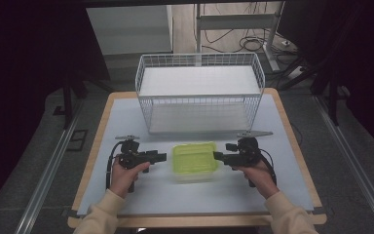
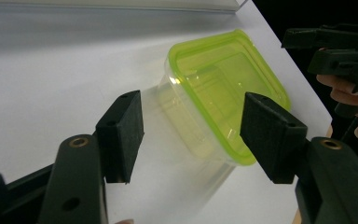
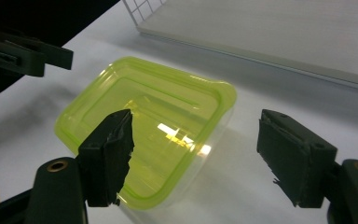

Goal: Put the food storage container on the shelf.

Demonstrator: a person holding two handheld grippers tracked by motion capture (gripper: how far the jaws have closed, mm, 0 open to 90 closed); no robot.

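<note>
A clear plastic container with a lime-green lid (image 1: 195, 161) stands on the white table top, between my two grippers. My left gripper (image 1: 163, 157) lies level just left of it, pointing right, jaws open. In the left gripper view the container (image 2: 219, 93) sits a little beyond the open gripper (image 2: 191, 135), untouched by the pads. My right gripper (image 1: 216, 156) points left at the container's right side. In the right gripper view its jaws (image 3: 196, 154) stand open, one pad (image 3: 109, 154) over the near edge of the lid (image 3: 144, 121), the other off to the side over bare table.
A white wire basket (image 1: 199, 92) with a white board in its bottom stands behind the container at the table's far side. The table (image 1: 126, 117) has a wooden rim. Floor rails run along both sides, and cables lie on the floor beyond.
</note>
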